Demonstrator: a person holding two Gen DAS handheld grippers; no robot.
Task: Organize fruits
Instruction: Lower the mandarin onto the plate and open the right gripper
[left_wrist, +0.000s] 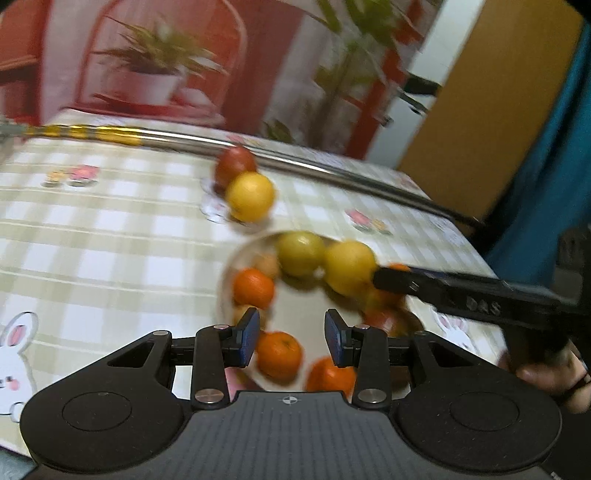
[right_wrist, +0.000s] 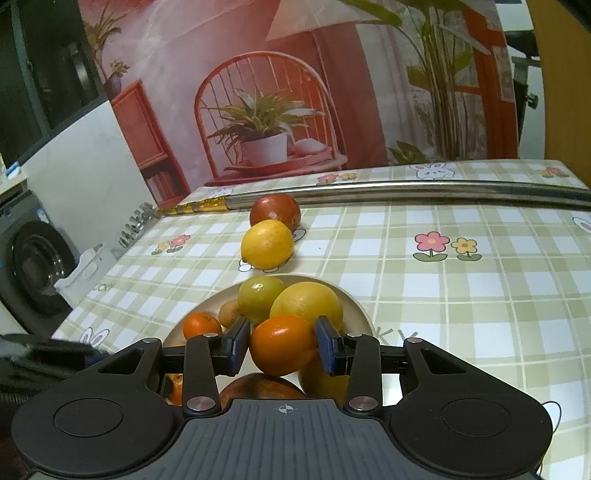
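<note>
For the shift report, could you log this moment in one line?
right gripper: shut on orange over plate | left gripper: open, empty | lemon, red fruit: on table

The left claw (left_wrist: 290, 338) hangs with jaws parted, gripping nothing, above a round cream bowl (left_wrist: 231, 266) of oranges and lemons — the checked surface (left_wrist: 110, 221) blurred beneath.

**Table layout: fruit and plate**

Plate (right_wrist: 356, 306) on the tablecloth (right_wrist: 480, 295), near edge. In it: a heap of fruit, with two large fruits (right_wrist: 306, 304) side by side at the back and small ones (right_wrist: 201, 325) to the left. Beyond the plate, on the cloth: one fruit (right_wrist: 267, 243), with another (right_wrist: 275, 211) touching behind it. Behind both: a metal rod (right_wrist: 406, 192) lying across the table.
</note>
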